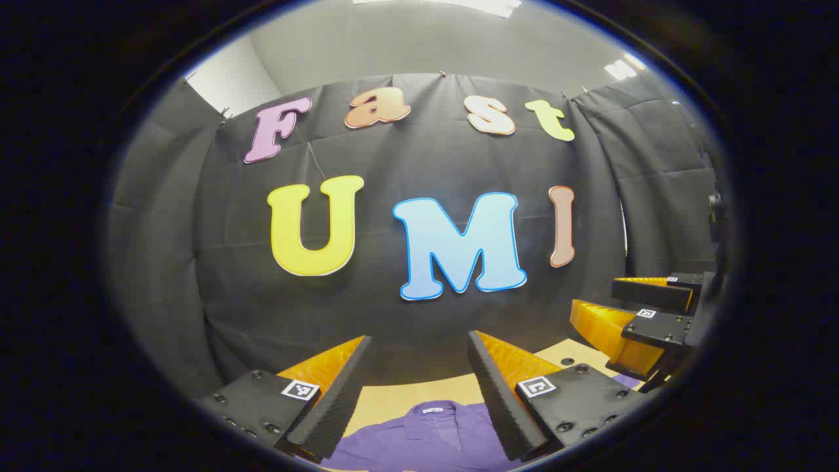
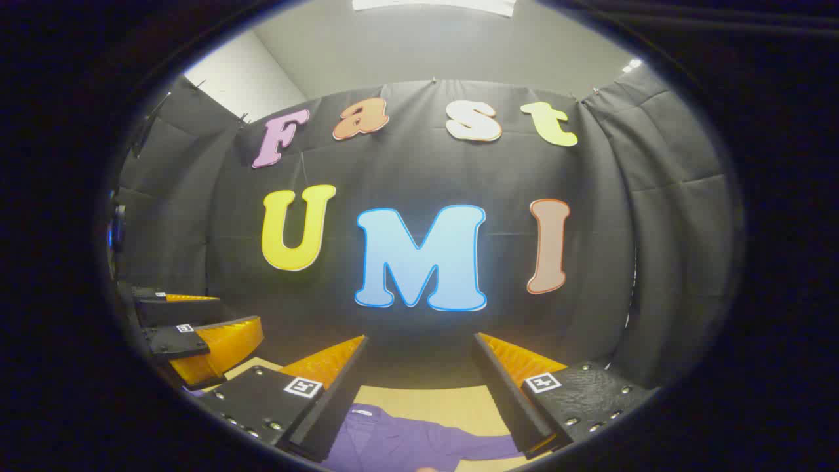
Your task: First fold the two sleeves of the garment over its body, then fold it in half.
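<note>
I hold both claws up, level with the booth wall, above the near part of the bench. In the left gripper view my left claw stands wide open with nothing between its fingers; the purple garment lies flat on the bench at 6 o'clock, its collar showing in the gap between the fingers. My right claw sits off at 4 o'clock there, its jaws apart and holding nothing.

In the right gripper view my right claw is likewise spread wide and empty. The garment lies below it at 6 o'clock, and what looks like one sleeve reaches out toward 5 o'clock, though the edge of the view is too blurred to be sure. My left claw shows at 8 o'clock, open.
</note>
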The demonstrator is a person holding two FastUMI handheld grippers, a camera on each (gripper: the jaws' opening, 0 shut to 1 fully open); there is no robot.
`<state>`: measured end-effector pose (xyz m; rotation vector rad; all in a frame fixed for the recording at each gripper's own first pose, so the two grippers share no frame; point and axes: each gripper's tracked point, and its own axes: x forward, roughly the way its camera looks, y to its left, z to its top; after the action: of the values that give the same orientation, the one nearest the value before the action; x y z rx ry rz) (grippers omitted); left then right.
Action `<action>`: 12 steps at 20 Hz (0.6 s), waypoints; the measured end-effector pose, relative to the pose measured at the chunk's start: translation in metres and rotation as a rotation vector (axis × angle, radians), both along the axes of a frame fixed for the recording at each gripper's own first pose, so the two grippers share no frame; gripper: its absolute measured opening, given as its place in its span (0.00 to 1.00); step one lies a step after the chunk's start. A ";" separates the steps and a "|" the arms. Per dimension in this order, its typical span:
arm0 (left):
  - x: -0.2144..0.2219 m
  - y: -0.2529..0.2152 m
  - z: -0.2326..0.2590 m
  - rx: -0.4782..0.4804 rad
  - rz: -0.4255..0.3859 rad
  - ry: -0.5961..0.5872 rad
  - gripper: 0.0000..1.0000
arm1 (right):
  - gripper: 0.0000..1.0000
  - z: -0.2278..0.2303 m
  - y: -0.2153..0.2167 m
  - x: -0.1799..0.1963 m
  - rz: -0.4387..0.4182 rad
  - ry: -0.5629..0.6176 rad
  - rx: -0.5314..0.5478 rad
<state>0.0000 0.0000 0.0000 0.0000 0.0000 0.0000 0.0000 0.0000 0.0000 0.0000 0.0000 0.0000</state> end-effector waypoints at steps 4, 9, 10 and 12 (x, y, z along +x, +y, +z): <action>-0.004 -0.001 0.006 0.015 0.004 -0.008 0.93 | 0.96 -0.003 -0.002 0.002 0.002 0.011 0.009; -0.009 -0.007 0.002 -0.009 -0.002 0.011 0.93 | 0.96 -0.010 -0.009 0.008 -0.010 0.030 0.026; -0.010 -0.006 0.001 -0.019 -0.003 0.013 0.93 | 0.96 -0.014 -0.012 0.007 -0.014 0.036 0.028; -0.012 -0.005 0.000 -0.036 0.003 0.016 0.93 | 0.96 -0.018 -0.019 0.005 -0.021 0.043 0.023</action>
<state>-0.0121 -0.0052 -0.0003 -0.0363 0.0158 0.0031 0.0045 -0.0185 -0.0181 0.0228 0.0434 -0.0212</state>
